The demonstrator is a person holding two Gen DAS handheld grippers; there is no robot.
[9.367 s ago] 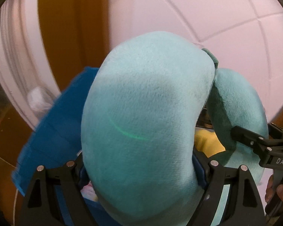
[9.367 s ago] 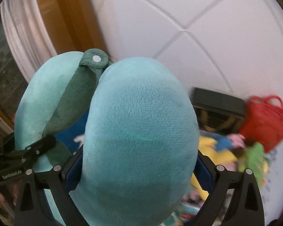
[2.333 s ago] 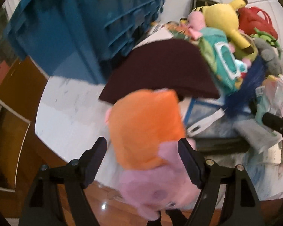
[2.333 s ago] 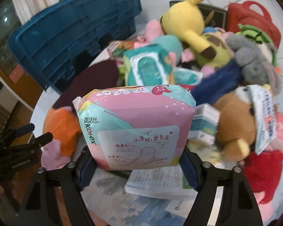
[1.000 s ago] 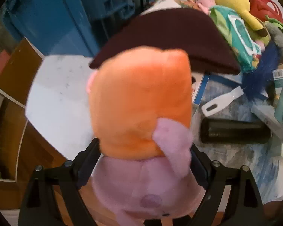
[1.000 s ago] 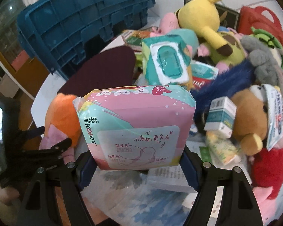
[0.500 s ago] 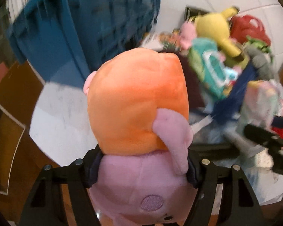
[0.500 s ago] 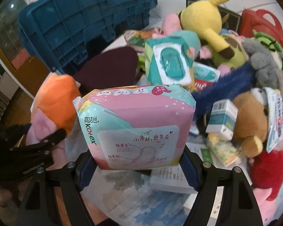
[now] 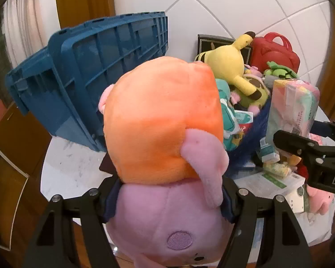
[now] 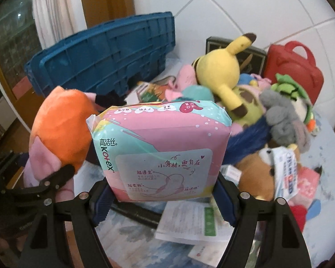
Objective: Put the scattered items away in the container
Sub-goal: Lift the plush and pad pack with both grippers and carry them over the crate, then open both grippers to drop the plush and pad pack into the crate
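Nearest the left wrist camera, the left gripper (image 9: 167,198) is clamped on one plush pig (image 9: 165,134), pink in the body with an orange dress, its blue pads pressed into the toy's sides. The toy is held clear above the white table (image 9: 62,169). Nearest the right wrist camera, the right gripper (image 10: 163,198) is clamped on one pink and teal pad packet (image 10: 160,149), which stands upright between the two fingers, printed face toward the camera. Each gripper shows in the other's view, side by side: the left one with its pig at the left edge of the right view, the right one with its packet at the right edge of the left view.

Just beyond them, on the table, lie a white leaflet (image 10: 189,221) with a green patch and one dark cylinder (image 10: 134,212), partly hidden behind the packet. Further on comes the heap of scattered items: one brown bear plush (image 10: 261,174) with a paper tag, one grey plush (image 10: 281,116), one green plush (image 10: 290,89), one yellow plush (image 10: 218,69) with a black-tipped ear, and a strip of dark blue fur (image 10: 248,138).

Behind the heap stand one red bag (image 10: 294,67) and one dark framed box (image 10: 250,55) against the white tiled wall (image 10: 245,6). At far left sits the one blue crate (image 10: 107,53), the container, tilted with its ribbed side toward the cameras; its inside is not visible.
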